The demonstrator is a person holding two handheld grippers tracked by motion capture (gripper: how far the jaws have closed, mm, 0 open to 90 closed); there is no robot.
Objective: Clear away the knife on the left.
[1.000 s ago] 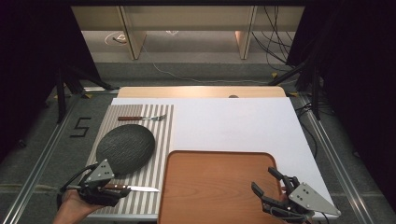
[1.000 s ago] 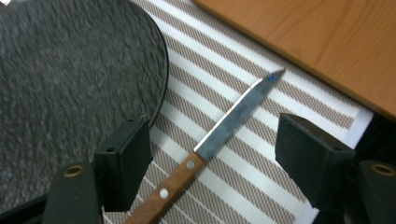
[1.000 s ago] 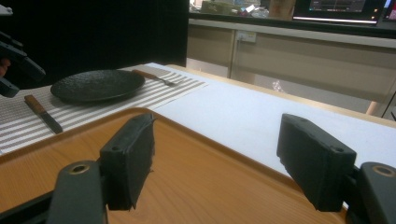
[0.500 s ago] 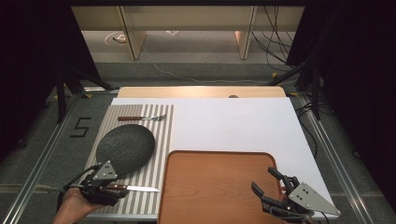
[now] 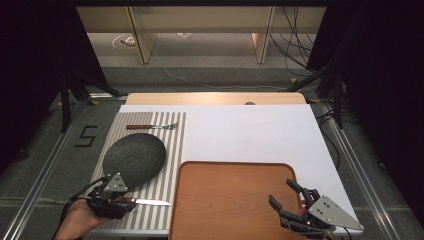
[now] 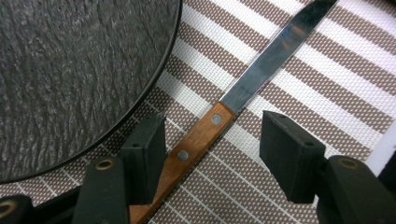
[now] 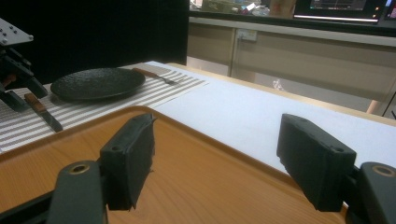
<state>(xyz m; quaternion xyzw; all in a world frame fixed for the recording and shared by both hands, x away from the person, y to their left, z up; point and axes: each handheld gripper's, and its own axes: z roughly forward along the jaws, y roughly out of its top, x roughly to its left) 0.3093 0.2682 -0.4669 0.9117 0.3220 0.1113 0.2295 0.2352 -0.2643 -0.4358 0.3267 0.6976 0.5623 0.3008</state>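
One knife (image 5: 142, 202); one fork (image 5: 152, 127); one dark plate (image 5: 134, 160); one wooden tray (image 5: 235, 200); one striped placemat (image 5: 175, 150).

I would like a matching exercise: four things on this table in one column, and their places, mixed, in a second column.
Things:
1. knife
2. fork
3. plate
4. tray

Places:
A. at the far end of the striped mat
B. in the middle of the striped mat
C. under the right tool
D. between the jaws of the left tool

Pairs: 1-D, 2-A, 3-B, 4-C
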